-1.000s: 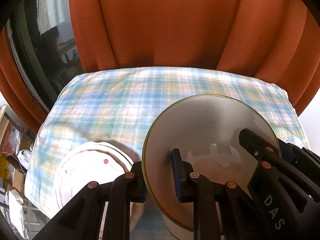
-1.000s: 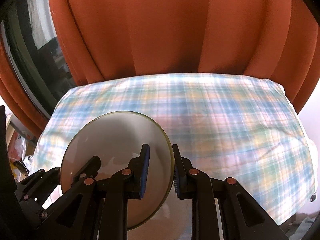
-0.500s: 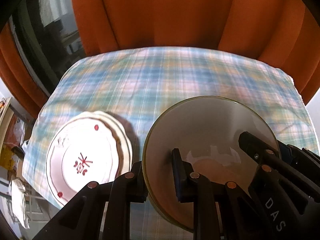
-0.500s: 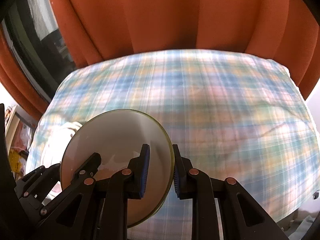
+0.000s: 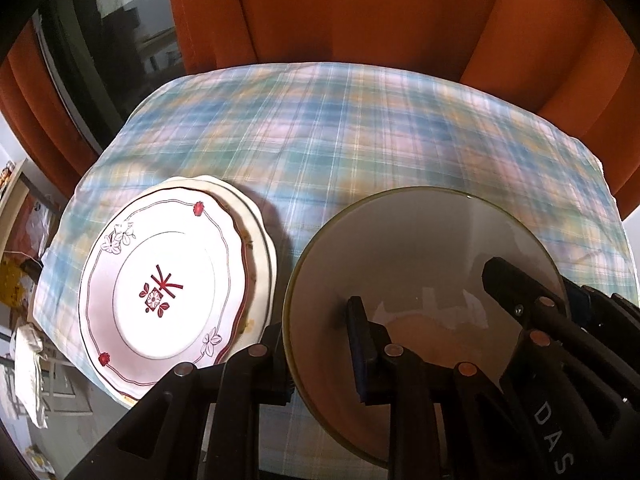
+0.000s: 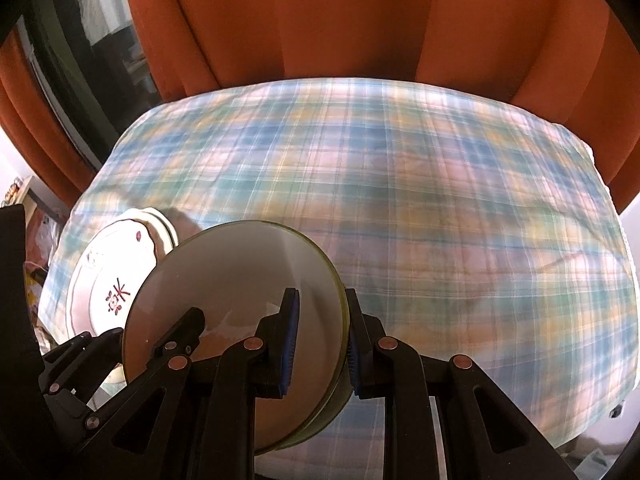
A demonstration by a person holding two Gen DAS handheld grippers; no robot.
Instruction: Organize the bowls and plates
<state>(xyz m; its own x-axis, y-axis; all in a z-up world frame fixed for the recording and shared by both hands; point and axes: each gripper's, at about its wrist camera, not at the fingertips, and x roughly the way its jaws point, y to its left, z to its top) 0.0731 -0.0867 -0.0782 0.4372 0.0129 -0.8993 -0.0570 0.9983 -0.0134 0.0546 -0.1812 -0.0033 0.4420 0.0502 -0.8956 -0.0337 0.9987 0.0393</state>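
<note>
- The wide, pale bowl with an olive-green rim (image 5: 420,264) hung tilted above the plaid tablecloth (image 5: 360,128), carried between both tools.
- The left gripper (image 5: 320,354) straddled the bowl's left rim, one finger inside and one outside; its jaws were opening, though the pads seemed to press the wall.
- The right gripper (image 6: 320,344) was clamped on the opposite rim, blue pads (image 6: 290,340) against the wall.
- Just left of the bowl lay a stack of white scalloped plates with red floral marks (image 5: 160,292), flat on the cloth.
- Orange curtains (image 6: 320,20) hung behind the table.
</note>
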